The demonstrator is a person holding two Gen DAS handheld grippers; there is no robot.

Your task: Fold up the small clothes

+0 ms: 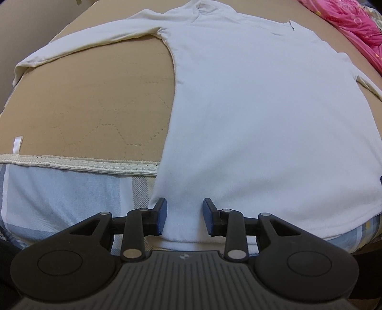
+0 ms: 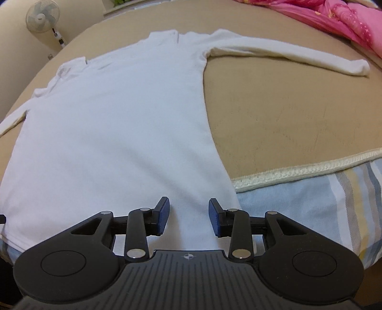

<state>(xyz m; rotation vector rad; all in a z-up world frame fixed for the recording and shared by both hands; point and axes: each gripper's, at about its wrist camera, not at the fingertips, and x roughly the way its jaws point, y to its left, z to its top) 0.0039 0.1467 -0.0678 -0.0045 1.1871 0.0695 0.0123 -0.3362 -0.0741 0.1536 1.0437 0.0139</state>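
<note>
A white long-sleeved shirt [image 1: 262, 114] lies flat on a tan mattress pad [image 1: 100, 100], hem nearest me, sleeves spread out to both sides. My left gripper [image 1: 184, 215] is open, its blue pads on either side of the hem near the shirt's left corner. The shirt also shows in the right wrist view [image 2: 119, 133]. My right gripper [image 2: 189, 215] is open, its jaws on either side of the hem near the shirt's right corner. Neither gripper holds the cloth.
The pad's cream trim [image 1: 83, 164] runs along the near edge, over a blue striped sheet [image 2: 322, 195]. A pink quilt [image 2: 346, 21] lies at the far right. A standing fan [image 2: 44, 15] is at the far left.
</note>
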